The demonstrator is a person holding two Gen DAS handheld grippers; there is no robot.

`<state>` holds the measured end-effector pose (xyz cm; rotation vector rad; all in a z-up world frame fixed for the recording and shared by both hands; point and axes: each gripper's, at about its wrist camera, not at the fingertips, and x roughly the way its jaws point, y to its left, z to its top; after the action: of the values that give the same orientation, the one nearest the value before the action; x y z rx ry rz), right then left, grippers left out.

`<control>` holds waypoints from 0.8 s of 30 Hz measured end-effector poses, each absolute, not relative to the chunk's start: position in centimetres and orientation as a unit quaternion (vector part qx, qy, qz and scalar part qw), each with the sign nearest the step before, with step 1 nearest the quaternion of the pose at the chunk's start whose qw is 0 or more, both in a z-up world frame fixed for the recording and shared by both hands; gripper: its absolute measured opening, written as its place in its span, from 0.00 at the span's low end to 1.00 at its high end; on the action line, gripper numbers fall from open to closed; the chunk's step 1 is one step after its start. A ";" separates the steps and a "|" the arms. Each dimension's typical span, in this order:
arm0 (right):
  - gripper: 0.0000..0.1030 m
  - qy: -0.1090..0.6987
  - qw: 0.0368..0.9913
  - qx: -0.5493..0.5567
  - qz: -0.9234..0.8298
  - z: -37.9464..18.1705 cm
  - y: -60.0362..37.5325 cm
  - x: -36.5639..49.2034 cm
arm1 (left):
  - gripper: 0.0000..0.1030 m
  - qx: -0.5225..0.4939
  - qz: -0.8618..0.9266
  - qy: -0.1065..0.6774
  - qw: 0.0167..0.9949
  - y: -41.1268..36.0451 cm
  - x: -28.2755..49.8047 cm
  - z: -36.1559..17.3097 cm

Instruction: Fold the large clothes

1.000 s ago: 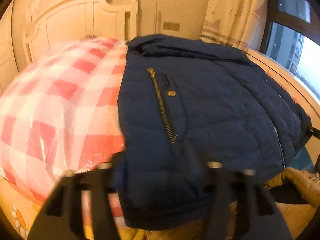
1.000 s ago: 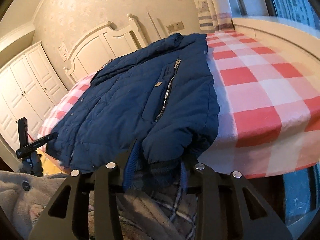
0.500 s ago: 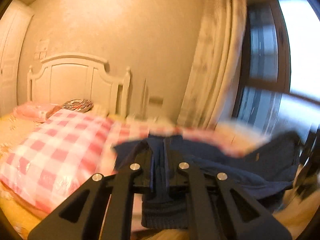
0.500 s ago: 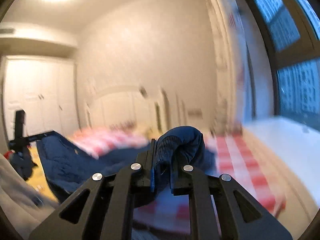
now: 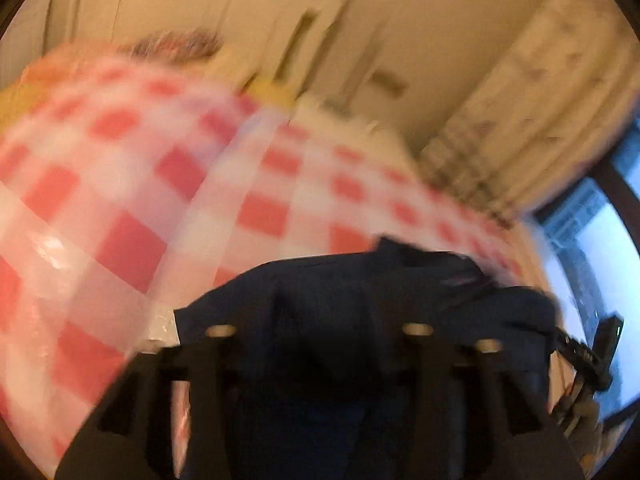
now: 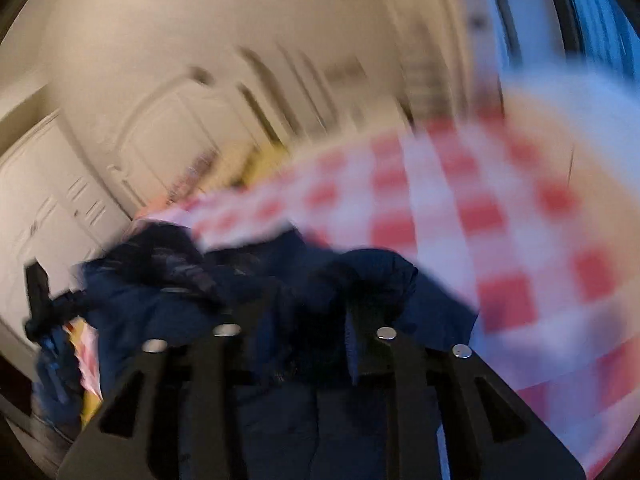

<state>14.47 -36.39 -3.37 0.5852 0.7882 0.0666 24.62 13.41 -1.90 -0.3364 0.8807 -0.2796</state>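
Observation:
A navy quilted jacket (image 5: 360, 288) lies bunched on the red-and-white checked bed cover (image 5: 260, 208). In the left wrist view my left gripper (image 5: 320, 344) stands with its fingers wide apart and dark jacket fabric between them. In the right wrist view the jacket (image 6: 168, 280) is crumpled in front of my right gripper (image 6: 308, 332), whose fingers are also apart with a fold of jacket between them. Both views are blurred by motion. The other gripper (image 6: 40, 304) shows at the left edge of the right wrist view.
A white headboard (image 6: 172, 140) and a white wardrobe (image 6: 36, 208) stand behind the bed. A curtain (image 5: 540, 100) and a window (image 5: 600, 240) are at the right. The checked cover (image 6: 500, 240) spreads to the right.
Both grippers were shut on jacket hem and lifted high half a second ago. Now they have swung down toward the bed and their fingers stand apart, with the jacket folded over itself.

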 end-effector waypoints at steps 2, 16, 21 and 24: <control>0.64 0.362 0.860 0.355 0.053 -5.6 -38.5 13.9 | 0.63 -0.184 -0.122 0.425 0.878 15.5 25.9 -3.3; 0.69 0.402 0.902 0.116 0.108 -4.9 -34.8 15.4 | 0.58 -0.083 -0.173 0.472 0.860 12.7 27.8 -6.3; 0.22 0.337 0.932 0.103 0.085 -1.7 -33.9 13.6 | 0.09 -0.106 -0.176 0.413 0.887 13.6 25.1 -3.8; 0.22 0.319 0.938 0.109 0.079 0.8 -33.8 13.4 | 0.08 -0.109 -0.168 0.391 0.898 13.6 24.5 -1.6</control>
<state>13.45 -33.76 0.84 0.2224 0.6516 0.1604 24.47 13.61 -1.60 -0.2248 0.8098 -0.3484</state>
